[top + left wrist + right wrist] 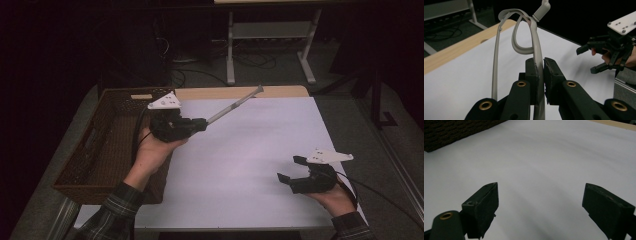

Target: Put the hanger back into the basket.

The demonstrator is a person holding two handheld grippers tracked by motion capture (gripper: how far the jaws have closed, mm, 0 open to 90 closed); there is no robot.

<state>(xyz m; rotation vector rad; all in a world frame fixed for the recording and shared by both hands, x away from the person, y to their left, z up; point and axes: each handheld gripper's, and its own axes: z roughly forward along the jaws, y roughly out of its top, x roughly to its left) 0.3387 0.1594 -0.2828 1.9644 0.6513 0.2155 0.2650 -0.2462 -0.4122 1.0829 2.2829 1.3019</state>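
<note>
A grey plastic hanger (235, 106) is lifted off the white table (250, 170), pointing toward the far right. My left gripper (202, 123) is shut on it, just right of the basket. In the left gripper view the black pads (551, 72) pinch one thin arm of the hanger (536, 40), whose hook curls above. My right gripper (291, 169) rests low at the near right, open, with nothing between its jaws. The right gripper view has its fingers (486, 205) wide apart over bare white surface. The right gripper (589, 58) also appears in the left gripper view.
A dark wicker basket (95, 130) stands along the table's left side; its wall (449, 132) is in the right gripper view. A wooden strip (240, 92) borders the far edge. Desk legs and cables lie on the floor beyond.
</note>
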